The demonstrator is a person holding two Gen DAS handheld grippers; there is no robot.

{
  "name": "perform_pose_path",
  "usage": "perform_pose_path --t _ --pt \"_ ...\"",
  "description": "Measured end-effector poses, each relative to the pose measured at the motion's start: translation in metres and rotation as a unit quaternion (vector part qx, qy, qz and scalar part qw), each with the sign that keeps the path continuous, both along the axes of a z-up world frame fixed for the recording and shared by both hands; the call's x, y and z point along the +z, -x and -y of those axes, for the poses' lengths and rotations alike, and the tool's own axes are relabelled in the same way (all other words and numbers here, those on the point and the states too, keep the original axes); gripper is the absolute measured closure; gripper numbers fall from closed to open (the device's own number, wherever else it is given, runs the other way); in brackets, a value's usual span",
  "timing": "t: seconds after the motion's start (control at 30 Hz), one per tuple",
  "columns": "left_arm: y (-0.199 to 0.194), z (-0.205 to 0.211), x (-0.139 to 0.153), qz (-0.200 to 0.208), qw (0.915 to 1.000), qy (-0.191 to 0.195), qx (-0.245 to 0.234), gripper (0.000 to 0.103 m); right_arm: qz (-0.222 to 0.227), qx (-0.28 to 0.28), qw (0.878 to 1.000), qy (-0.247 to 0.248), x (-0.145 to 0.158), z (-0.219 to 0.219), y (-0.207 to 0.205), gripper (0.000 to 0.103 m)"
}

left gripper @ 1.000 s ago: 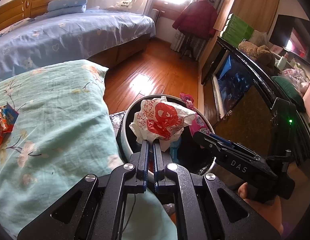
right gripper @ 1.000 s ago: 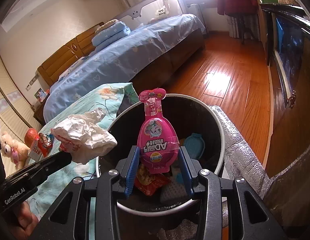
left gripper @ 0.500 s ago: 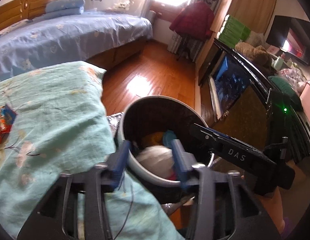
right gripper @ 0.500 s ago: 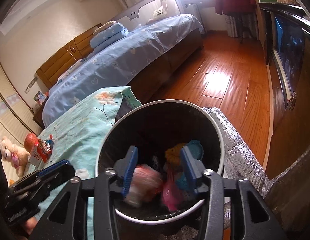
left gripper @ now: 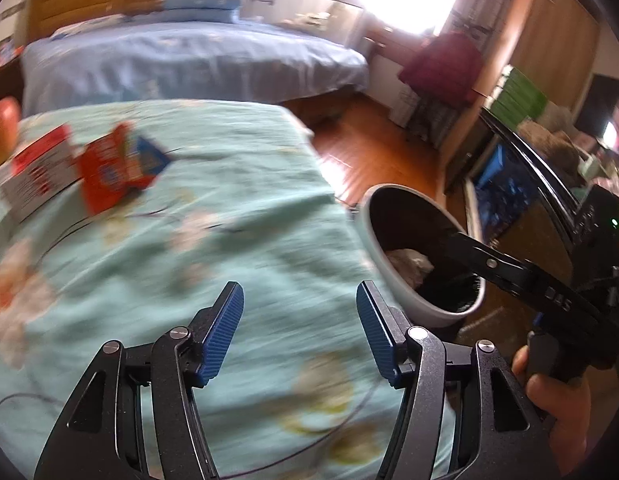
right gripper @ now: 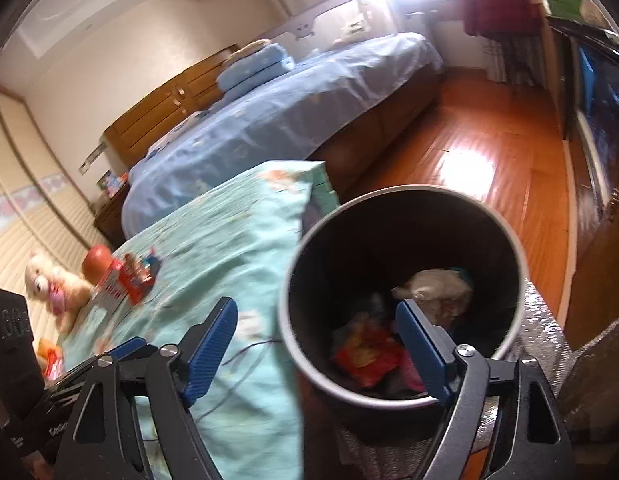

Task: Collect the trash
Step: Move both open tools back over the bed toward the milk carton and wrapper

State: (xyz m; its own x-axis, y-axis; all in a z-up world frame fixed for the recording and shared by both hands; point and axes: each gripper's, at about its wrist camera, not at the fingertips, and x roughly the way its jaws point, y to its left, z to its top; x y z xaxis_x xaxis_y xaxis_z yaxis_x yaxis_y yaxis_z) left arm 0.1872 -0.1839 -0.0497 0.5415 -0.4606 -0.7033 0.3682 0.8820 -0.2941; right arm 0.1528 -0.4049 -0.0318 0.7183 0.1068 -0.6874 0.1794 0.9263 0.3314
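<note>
A round bin [right gripper: 401,300] with a white rim [left gripper: 373,248] stands beside the teal floral bedspread [left gripper: 189,248]. Inside it lie a crumpled white wrapper [right gripper: 433,286], a red and yellow packet [right gripper: 365,354] and other trash. My left gripper [left gripper: 299,320] is open and empty over the bedspread, left of the bin. My right gripper [right gripper: 317,344] is open and empty at the bin's near left rim; it also shows in the left wrist view [left gripper: 521,276]. A red snack packet [left gripper: 113,168] and a red-and-white box [left gripper: 33,172] lie on the bedspread, far left.
An apple [right gripper: 97,258] and a plush toy [right gripper: 49,284] sit by the packet and box. A blue-covered bed [left gripper: 189,60] stands behind. Wooden floor [right gripper: 489,160] runs to the window. A dark cabinet [left gripper: 521,184] lines the right. Silver foil sheet [right gripper: 537,340] lies under the bin.
Both grippers opened and dropped the white wrapper and the pink packet into the bin. Both have since swung left, the left one out over the bedspread.
</note>
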Motion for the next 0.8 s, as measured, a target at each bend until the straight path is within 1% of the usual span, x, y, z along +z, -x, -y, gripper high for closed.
perform_pose_path --t 0.17,0.23,0.43,0.8 --pt "0.001 -0.039 -0.003 -0.005 0.9993 0.007 0.035 0.043 -0.002 0.031 1.000 0.002 -0.001 -0.032 -0.005 0.015" --pt "0.001 -0.055 -0.002 -0.004 0.9986 0.008 0.053 0.041 -0.004 0.044 0.999 0.001 -0.002 -0.046 -0.008 0.013" --pt "0.004 -0.093 -0.008 -0.008 0.9961 0.011 0.087 0.040 -0.009 0.077 0.997 0.001 -0.006 -0.083 -0.015 0.013" --pt "0.004 -0.146 -0.013 -0.011 0.9908 0.016 0.134 0.039 -0.010 0.133 0.991 0.009 -0.011 -0.137 -0.029 0.013"
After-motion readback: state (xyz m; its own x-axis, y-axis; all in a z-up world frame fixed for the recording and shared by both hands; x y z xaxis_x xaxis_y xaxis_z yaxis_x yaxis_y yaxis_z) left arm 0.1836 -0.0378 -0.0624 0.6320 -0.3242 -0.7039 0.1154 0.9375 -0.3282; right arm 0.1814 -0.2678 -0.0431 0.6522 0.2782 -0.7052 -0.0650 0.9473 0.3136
